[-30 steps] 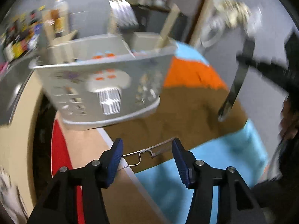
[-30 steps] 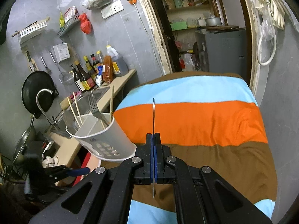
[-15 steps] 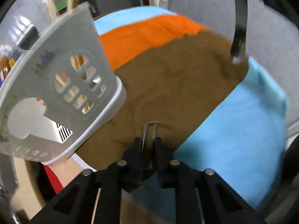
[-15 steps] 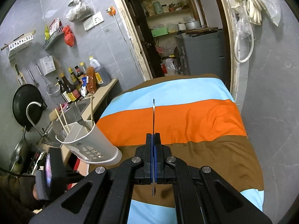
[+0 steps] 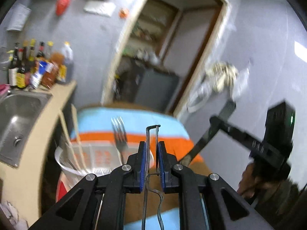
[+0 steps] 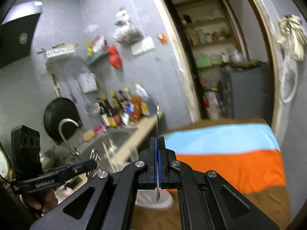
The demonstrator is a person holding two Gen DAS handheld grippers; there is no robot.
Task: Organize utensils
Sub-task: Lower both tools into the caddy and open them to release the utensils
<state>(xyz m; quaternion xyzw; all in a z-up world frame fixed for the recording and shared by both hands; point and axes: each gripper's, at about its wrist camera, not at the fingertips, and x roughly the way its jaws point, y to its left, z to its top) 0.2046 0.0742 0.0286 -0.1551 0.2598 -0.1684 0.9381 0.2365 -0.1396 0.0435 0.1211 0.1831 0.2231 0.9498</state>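
Observation:
My left gripper [image 5: 151,153] is shut on a thin wire utensil [image 5: 152,134], held up above the striped cloth. Below and left of it stands the white utensil holder [image 5: 92,157] with a fork [image 5: 120,134] and chopsticks [image 5: 76,134] in it. My right gripper [image 6: 157,151] is shut on a flat metal knife [image 6: 157,118], seen edge-on and upright. The right gripper and its knife also show in the left wrist view [image 5: 255,143] at the right. The holder's rim shows under the right gripper [image 6: 153,204]. The left gripper appears at the lower left of the right wrist view [image 6: 57,174].
A table under a blue, orange and brown striped cloth [image 6: 230,159] fills the right. A counter with a steel sink [image 5: 17,118], tap [image 6: 67,132] and sauce bottles [image 5: 38,65] runs along the left. A wok [image 6: 57,115] hangs on the wall. A doorway is behind.
My left gripper closed on the wire utensil on the cloth and lifted it above the holder. My right gripper rose and tilted up with the knife.

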